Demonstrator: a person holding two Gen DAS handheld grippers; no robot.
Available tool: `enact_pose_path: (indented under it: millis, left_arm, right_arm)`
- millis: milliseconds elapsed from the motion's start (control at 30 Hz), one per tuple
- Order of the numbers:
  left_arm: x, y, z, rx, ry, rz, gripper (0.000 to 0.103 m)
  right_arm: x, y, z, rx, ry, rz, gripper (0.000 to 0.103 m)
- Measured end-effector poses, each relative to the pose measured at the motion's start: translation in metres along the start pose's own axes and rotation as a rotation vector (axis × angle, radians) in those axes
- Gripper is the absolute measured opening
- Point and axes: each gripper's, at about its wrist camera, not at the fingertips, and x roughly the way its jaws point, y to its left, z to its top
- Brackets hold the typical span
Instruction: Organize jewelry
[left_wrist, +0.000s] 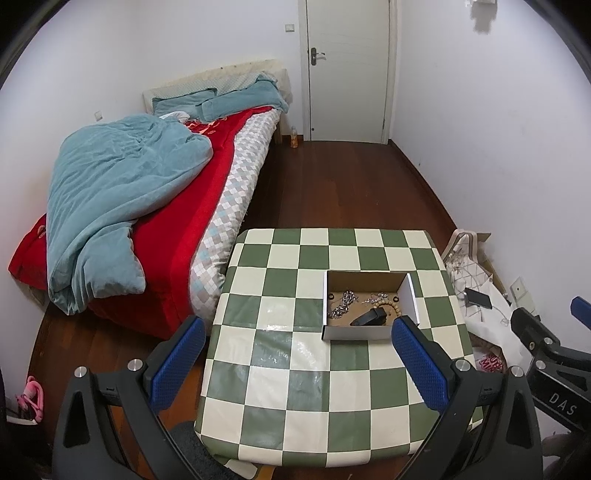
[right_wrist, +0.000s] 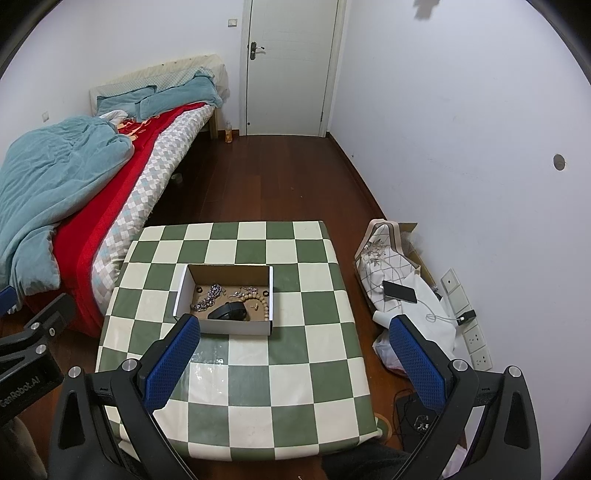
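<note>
With your left gripper (left_wrist: 299, 354) and right gripper (right_wrist: 295, 350) both spread wide and empty above the table's near edge, note the jewelry box (right_wrist: 225, 326) mid-table: a tangled silver chain (right_wrist: 208, 295) inside may snag the bead bracelet (right_wrist: 264, 301) when lifted.

table cover (right_wrist: 258, 373): glossy green-and-cream checked sheet, plastic-looking, wrinkled and reflective just ahead of the right gripper (right_wrist: 295, 350)
box (right_wrist: 236, 326): matt cardboard, white outside, brown inside
chain (right_wrist: 208, 297): shiny silvery metal links, inside the box
beads (right_wrist: 264, 304): pale, matt, wood-like string
black item (right_wrist: 227, 312): smooth dark finish, material unclear
left gripper (left_wrist: 297, 354): finger pads (left_wrist: 419, 365) of blue, finely dimpled rubbery texture; matt black plastic frame with bright metal bolts
floor (left_wrist: 351, 192): dark reddish wood boards, slight sheen, beyond the table
quilt (left_wrist: 118, 192): soft teal cloth, far left
walls (right_wrist: 461, 129): matt white paint
</note>
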Motion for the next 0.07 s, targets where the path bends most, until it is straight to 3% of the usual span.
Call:
enact_pose_path:
  millis: [67]
  left_arm:
    - [-0.0013,-0.0005,-0.0005,0.004,-0.001,-0.006,0.103]
  right_arm:
    - [-0.002,-0.0002,0.0015,0.001,-0.002,-0.001,0.103]
